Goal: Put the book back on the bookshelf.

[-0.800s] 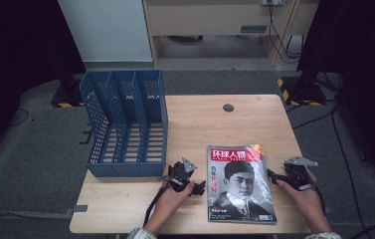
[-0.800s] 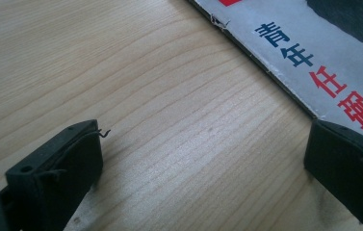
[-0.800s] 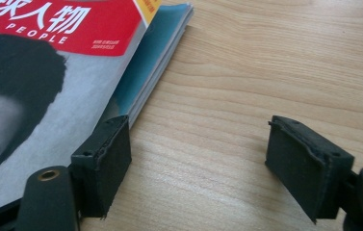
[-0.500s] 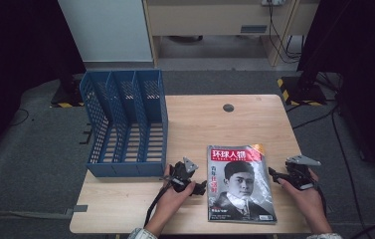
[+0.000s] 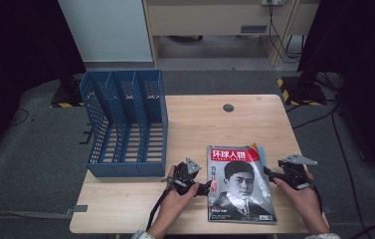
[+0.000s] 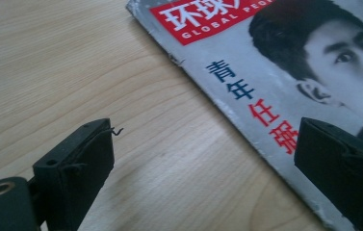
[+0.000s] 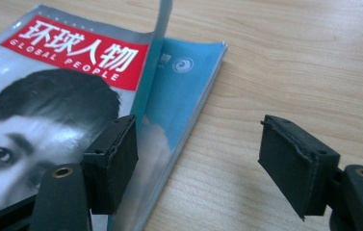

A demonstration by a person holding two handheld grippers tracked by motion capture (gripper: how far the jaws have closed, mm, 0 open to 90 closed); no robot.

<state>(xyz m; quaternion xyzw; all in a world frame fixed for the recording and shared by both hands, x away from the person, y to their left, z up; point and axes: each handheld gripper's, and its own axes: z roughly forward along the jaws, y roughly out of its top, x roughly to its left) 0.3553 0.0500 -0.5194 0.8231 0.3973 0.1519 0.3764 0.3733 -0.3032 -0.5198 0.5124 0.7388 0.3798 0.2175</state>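
A magazine (image 5: 239, 181) with a red title band and a black-and-white portrait lies flat on the wooden table (image 5: 200, 119), near its front edge. Beneath it a blue-covered booklet (image 7: 179, 96) sticks out on the right side. My left gripper (image 5: 202, 188) rests at the magazine's left edge. Its jaws stand open, one over bare wood and the other over the cover's edge (image 6: 246, 130). At the right edge my right gripper (image 5: 270, 174) is open too, with one jaw above the cover and the other above the table. Nothing is gripped.
A blue mesh file rack (image 5: 125, 124) with three slots lies on its back at the table's left, just behind the left hand. A small dark round cap (image 5: 228, 107) sits in the far middle of the tabletop. Black cables trail from both grippers.
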